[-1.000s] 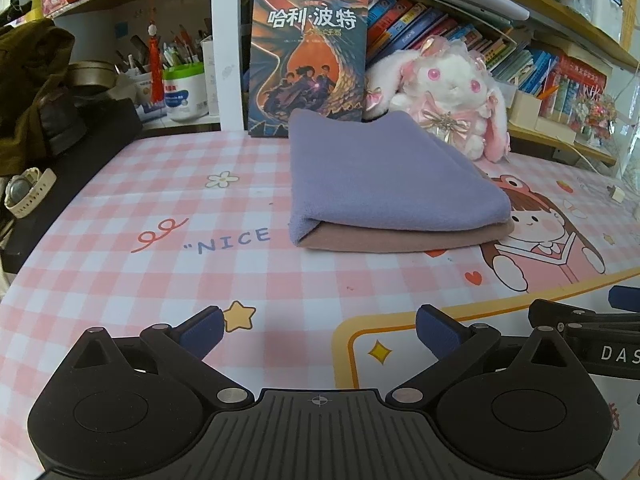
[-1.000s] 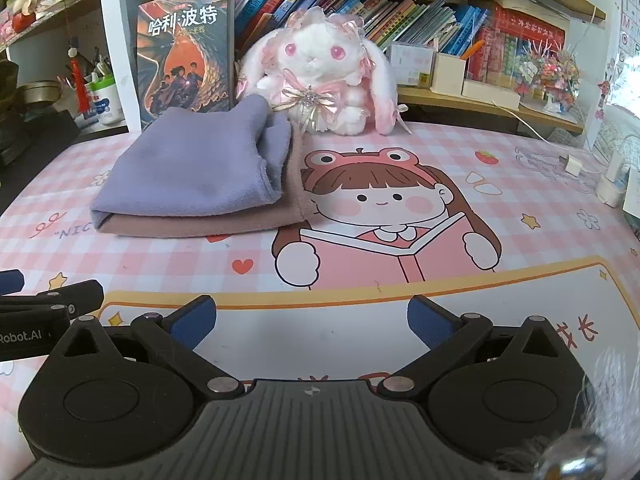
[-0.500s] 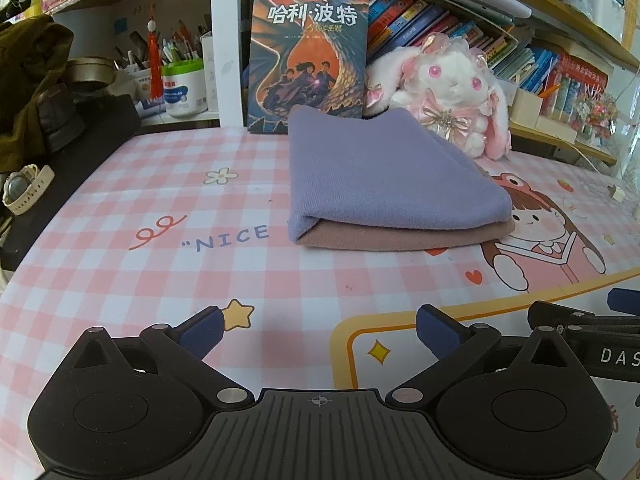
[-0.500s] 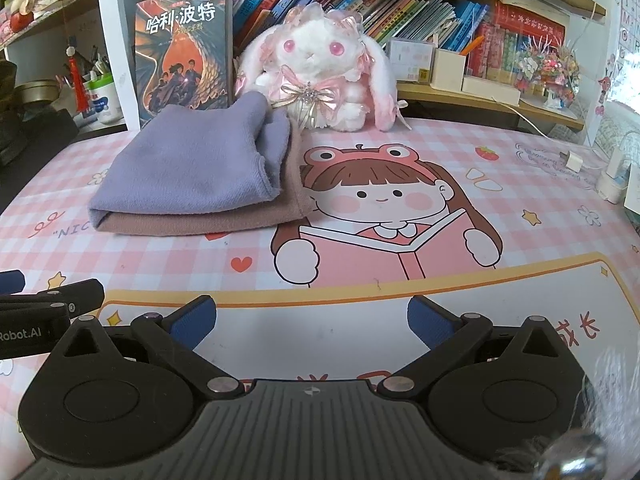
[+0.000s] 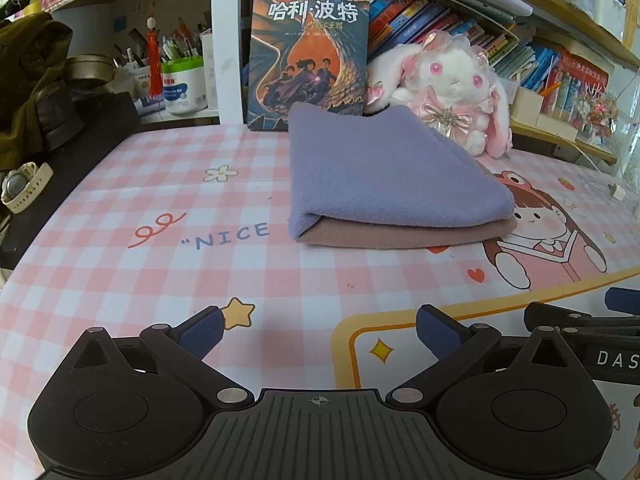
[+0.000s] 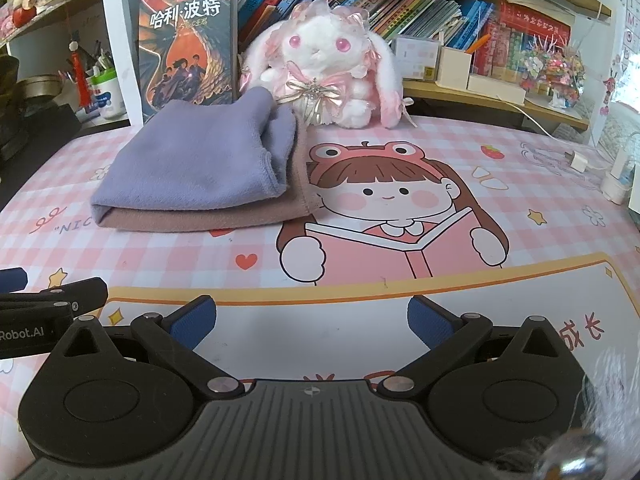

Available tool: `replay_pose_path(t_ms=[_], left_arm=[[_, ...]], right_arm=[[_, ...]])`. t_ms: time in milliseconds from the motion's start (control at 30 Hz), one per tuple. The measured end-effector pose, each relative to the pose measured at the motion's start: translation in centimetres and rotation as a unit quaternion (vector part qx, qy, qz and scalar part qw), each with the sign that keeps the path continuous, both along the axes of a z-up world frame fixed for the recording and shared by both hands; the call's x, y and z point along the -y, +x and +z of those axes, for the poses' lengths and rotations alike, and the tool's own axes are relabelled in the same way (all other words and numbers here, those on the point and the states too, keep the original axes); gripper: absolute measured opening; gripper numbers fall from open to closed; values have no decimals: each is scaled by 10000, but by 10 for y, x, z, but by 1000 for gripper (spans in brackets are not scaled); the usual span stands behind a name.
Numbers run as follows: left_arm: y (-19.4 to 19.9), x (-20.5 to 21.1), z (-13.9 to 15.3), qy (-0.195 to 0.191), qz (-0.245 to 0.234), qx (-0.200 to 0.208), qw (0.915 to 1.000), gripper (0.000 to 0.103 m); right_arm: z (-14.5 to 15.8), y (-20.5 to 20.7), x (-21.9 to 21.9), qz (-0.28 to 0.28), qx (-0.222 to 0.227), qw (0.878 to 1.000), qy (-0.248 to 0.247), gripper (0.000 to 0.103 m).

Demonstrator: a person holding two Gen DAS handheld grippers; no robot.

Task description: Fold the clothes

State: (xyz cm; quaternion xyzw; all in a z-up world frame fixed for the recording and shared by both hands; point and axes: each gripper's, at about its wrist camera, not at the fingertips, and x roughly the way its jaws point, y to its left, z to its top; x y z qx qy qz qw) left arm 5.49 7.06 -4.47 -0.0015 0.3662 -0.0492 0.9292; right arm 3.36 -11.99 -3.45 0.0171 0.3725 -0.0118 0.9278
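A folded lilac cloth (image 5: 384, 172) lies on top of a folded brownish-pink cloth (image 5: 404, 236) on the pink checked table mat (image 5: 160, 280). The stack also shows in the right wrist view, lilac cloth (image 6: 196, 168) over the brownish-pink cloth (image 6: 200, 216). My left gripper (image 5: 318, 330) is open and empty, low over the mat, well in front of the stack. My right gripper (image 6: 312, 320) is open and empty, in front and to the right of the stack. Each gripper shows at the edge of the other's view.
A book (image 5: 308, 52) stands upright behind the stack, with a white and pink plush rabbit (image 6: 324, 68) beside it. Shelves of books (image 6: 440, 12) run along the back. A pen pot (image 5: 184, 84), a watch (image 5: 24, 186) and dark clothing (image 5: 28, 80) are at left. A charger (image 6: 576, 160) lies at far right.
Both grippers have tilted or dropped slightly, so the scene sits a little higher in the frames. The cloth stack has not moved. Both grippers stay open.
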Motion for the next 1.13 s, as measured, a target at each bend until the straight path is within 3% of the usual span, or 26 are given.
replay_pose_path(t_ms=[1133], left_arm=[[-1,-1,1,-186,-105,66,9998,103]], right_arm=[[-1,0,-1,-65,-41,10000,-17,103]])
